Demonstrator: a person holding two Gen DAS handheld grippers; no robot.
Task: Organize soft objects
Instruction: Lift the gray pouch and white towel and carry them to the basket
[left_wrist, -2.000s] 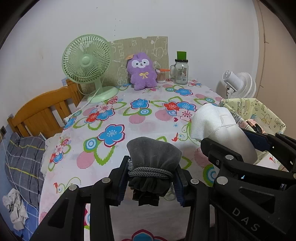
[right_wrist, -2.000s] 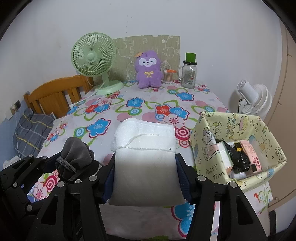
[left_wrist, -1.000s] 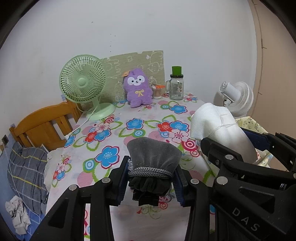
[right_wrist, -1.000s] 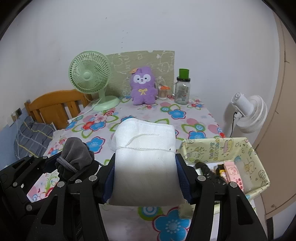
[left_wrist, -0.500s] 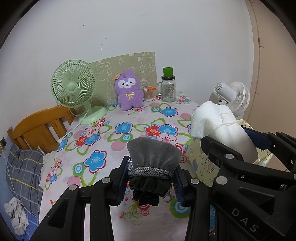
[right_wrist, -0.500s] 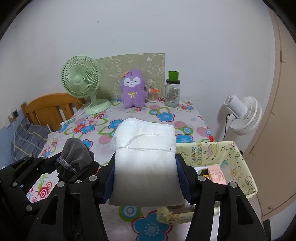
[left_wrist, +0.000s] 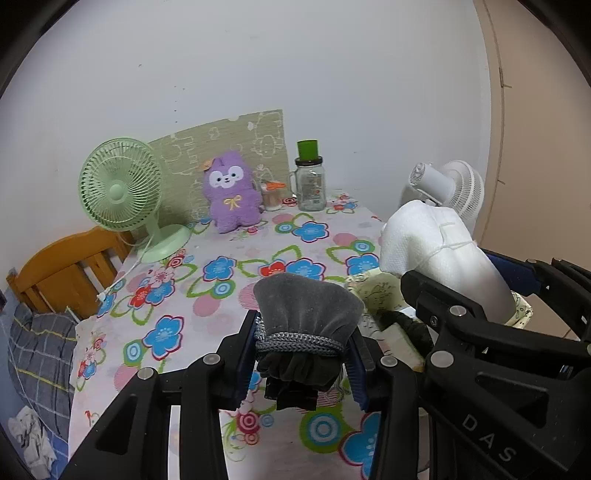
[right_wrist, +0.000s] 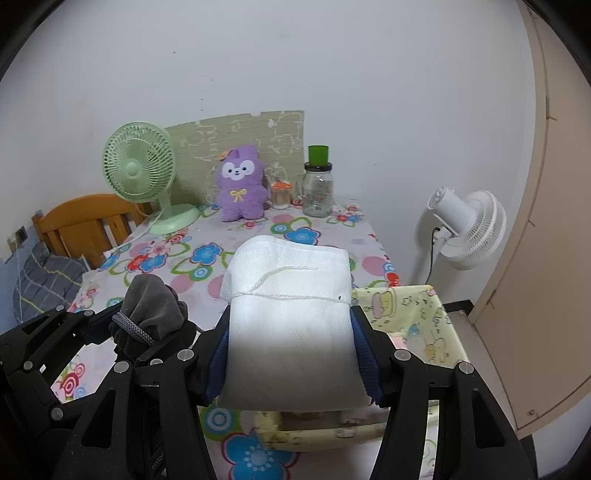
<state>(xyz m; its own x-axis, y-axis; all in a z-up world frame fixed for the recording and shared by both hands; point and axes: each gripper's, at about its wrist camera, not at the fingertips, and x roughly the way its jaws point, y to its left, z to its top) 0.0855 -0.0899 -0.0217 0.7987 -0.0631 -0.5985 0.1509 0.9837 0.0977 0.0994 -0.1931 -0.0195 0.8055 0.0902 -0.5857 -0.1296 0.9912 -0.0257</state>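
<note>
Floral tablecloth lies bare across mid-frame. I note my left gripper clamping the grey pouch at lower centre, my right gripper clamping the white pouch above the yellow bin's rim.

My left gripper is matt black plastic, its pads pressing a grey velvety pouch bound with braided cord; my right gripper clamps a white, finely textured fabric bag; the tablecloth looks smooth; the purple plush is fuzzy; the jar is glossy glass.
</note>
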